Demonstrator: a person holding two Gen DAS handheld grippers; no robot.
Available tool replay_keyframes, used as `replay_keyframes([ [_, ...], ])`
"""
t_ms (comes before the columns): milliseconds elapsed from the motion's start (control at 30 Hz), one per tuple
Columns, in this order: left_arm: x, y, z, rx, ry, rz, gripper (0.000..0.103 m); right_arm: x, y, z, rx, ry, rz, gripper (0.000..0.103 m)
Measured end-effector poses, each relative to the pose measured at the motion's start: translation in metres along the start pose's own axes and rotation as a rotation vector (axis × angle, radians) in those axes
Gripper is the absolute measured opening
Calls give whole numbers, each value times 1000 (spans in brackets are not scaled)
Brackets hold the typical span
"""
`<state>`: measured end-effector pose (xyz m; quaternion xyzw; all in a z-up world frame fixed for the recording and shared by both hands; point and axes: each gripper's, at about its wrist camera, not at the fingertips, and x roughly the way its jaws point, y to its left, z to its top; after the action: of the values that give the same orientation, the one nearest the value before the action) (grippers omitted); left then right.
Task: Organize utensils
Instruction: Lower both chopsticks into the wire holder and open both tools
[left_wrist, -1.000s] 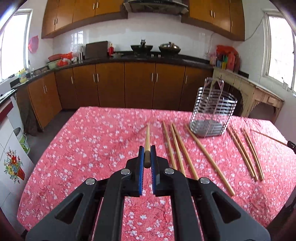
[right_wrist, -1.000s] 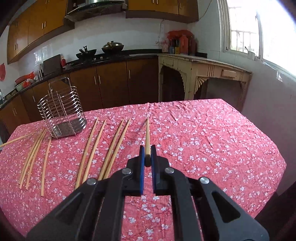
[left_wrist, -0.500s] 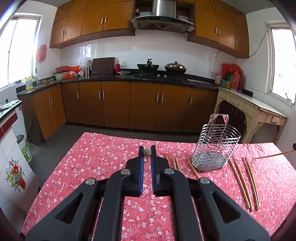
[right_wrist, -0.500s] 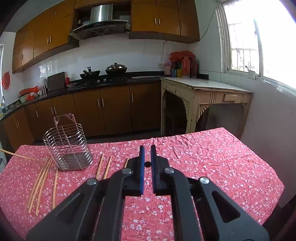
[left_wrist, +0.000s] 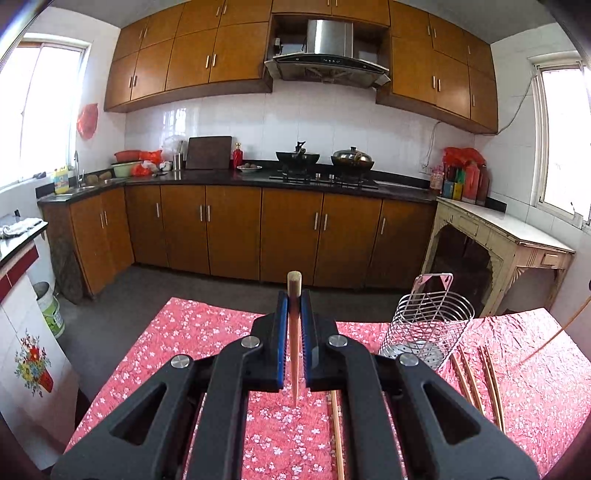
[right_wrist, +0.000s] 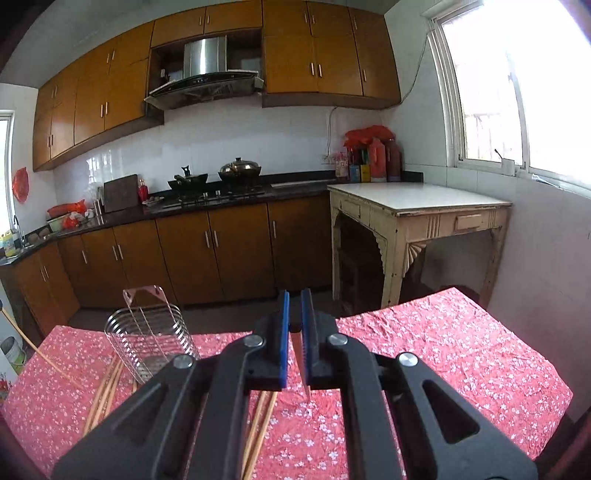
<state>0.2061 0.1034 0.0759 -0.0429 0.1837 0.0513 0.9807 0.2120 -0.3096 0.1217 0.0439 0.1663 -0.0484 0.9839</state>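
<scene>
Wooden chopsticks: the left gripper (left_wrist: 294, 317) clamps one chopstick (left_wrist: 294, 354), the right gripper (right_wrist: 294, 317) clamps another chopstick (right_wrist: 300, 350), above the surface (right_wrist: 443, 354).

On my left feed, the tablecloth (left_wrist: 207, 332) reads red-pink with a small white blossom print. The chopstick (left_wrist: 294, 332) I hold is pale tan wood; my left gripper (left_wrist: 294, 321) is black with blue pads (left_wrist: 282, 332). The wire basket (left_wrist: 428, 325) is silver with a pink top plate. On my right feed, the right gripper (right_wrist: 294, 325) shows the same black and blue. Cabinets (right_wrist: 236, 247) are orange-brown, the wall tiles (right_wrist: 229, 147) white, the side table (right_wrist: 417, 206) cream.
</scene>
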Motion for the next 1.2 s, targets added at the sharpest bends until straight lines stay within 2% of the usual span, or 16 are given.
replay_keyframes([
  [167, -2, -4, 8, -8, -2, -12, 7, -6, 10, 22, -7, -16, 42, 7],
  [367, -10, -22, 31, 2, -43, -46, 7, -9, 34, 52, -30, -39, 107, 7],
  [600, -14, -59, 75, 8, -113, -117, 7, -3, 74, 97, -27, -100, 189, 7],
  [900, 5, -97, 128, -50, -200, -186, 7, 16, 127, 150, 19, -195, 325, 7],
  [1000, 19, -106, 127, -50, -191, -198, 7, 36, 141, 149, 24, -188, 348, 7],
  [1200, 70, -116, 101, -53, -84, -203, 7, 93, 159, 124, 21, -104, 374, 7],
])
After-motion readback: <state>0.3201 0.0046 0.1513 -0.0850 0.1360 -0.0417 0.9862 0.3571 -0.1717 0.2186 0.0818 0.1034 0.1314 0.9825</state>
